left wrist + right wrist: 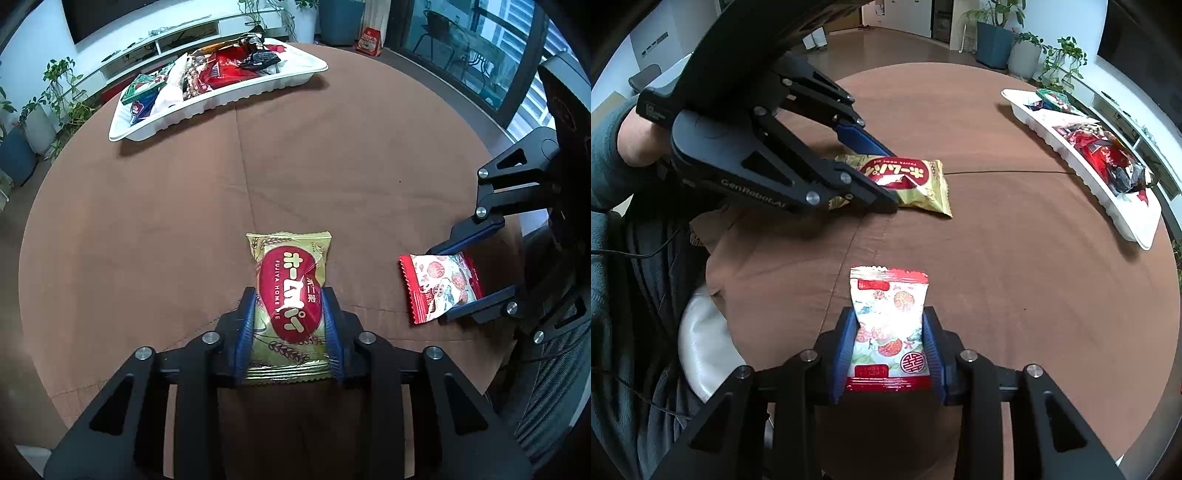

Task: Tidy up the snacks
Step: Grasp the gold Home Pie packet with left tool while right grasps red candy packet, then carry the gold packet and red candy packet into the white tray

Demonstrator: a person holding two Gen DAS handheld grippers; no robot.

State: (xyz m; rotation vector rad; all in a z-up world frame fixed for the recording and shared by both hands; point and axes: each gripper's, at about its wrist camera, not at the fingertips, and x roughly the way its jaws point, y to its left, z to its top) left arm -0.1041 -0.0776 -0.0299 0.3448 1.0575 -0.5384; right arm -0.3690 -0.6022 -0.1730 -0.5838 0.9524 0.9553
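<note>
Most snacks already lie heaped in the white ribbed plastic tray (pixel 221 99) at the far side of the round brown-clothed desk (pixel 332 166); two packets remain near the front edge. The left tongs (pixel 290 325) clamp the gold-and-red foil pie packet (pixel 288 291) by its sides. The right tongs (pixel 888 349) likewise pinch the white-and-red printed sachet (pixel 888 321). Both packets appear to rest on the cloth, not yet lifted.

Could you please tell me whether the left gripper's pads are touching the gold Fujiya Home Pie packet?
Touching. In the left wrist view, the left gripper has both blue pads pressed against the sides of the gold Fujiya Home Pie packet, with no gap visible.
</note>
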